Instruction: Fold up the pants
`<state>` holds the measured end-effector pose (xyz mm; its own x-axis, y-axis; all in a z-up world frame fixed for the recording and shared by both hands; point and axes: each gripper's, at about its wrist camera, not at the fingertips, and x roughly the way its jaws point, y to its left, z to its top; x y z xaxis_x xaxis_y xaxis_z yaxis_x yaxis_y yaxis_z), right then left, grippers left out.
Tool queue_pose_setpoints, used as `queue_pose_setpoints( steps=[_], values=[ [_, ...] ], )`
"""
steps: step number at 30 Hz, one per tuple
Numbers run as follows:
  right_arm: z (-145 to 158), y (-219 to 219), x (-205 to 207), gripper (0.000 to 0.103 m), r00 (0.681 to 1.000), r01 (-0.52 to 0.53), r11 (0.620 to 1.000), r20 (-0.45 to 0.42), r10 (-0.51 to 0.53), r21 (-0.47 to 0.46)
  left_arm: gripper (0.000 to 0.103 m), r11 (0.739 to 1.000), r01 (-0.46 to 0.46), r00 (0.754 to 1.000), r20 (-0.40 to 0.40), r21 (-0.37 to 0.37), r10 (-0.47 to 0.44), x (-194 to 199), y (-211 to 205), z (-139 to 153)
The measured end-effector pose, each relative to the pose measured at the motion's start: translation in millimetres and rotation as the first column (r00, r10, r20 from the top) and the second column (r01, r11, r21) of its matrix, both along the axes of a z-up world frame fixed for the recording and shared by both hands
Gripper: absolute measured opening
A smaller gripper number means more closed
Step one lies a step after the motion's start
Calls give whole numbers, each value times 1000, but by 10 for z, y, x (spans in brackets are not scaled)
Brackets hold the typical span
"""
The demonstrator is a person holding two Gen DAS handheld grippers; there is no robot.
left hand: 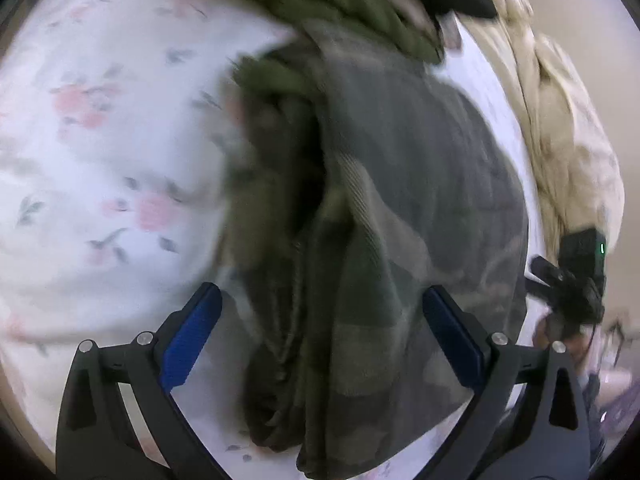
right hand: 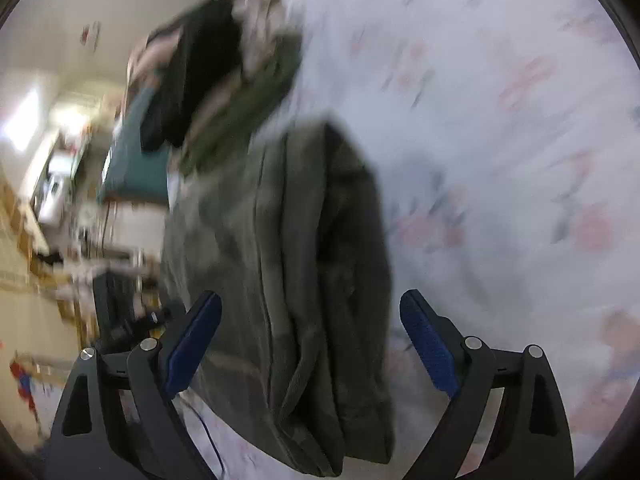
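- a bed sheet (left hand: pixel 100 140), white with pink flowers and grey-green leaves, fills the left of the left wrist view and the right of the right wrist view (right hand: pixel 500 160); both pictures are blurred.
- the left hand-held gripper (left hand: pixel 322 340) stands wide at the bottom centre of its frame, its blue pads (left hand: pixel 192 344) apart and pressing on nothing.
- between and above those fingers lie the pants (left hand: pixel 380 220), camouflage green and grey, bunched in lengthwise folds on the sheet and running from the bottom centre toward the upper middle.
- at the top of that frame a heap of olive green cloth (left hand: pixel 332 4) touches the far end of the pants; a beige blanket (left hand: pixel 560 120) lies along the right edge.
- the right hand-held gripper (right hand: pixel 310 340) is also spread wide at the bottom centre of its frame, blue pads (right hand: pixel 430 344) clear of the cloth.
- the pants (right hand: pixel 280 260) lie between its fingers, folded into a long strip reaching up to the middle of the frame.
- beyond them, upper left, sit a dark object (right hand: pixel 192 68) and a teal one (right hand: pixel 136 152), with blurred room clutter along the left edge.
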<state>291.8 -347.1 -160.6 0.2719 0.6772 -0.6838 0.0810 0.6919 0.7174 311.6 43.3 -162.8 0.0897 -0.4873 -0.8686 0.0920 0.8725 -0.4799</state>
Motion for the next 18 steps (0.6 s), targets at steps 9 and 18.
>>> queue_pose_setpoints(
  steps=[9, 18],
  values=[
    [-165, 568, 56, 67, 989, -145, 989, 16, 145, -17, 89, 983, 181, 982, 61, -2, -181, 8, -472, -58],
    [374, 855, 82, 30, 957, -175, 972, 205, 206, -160, 29, 984, 171, 962, 222, -40, -158, 19, -517, 601]
  ],
)
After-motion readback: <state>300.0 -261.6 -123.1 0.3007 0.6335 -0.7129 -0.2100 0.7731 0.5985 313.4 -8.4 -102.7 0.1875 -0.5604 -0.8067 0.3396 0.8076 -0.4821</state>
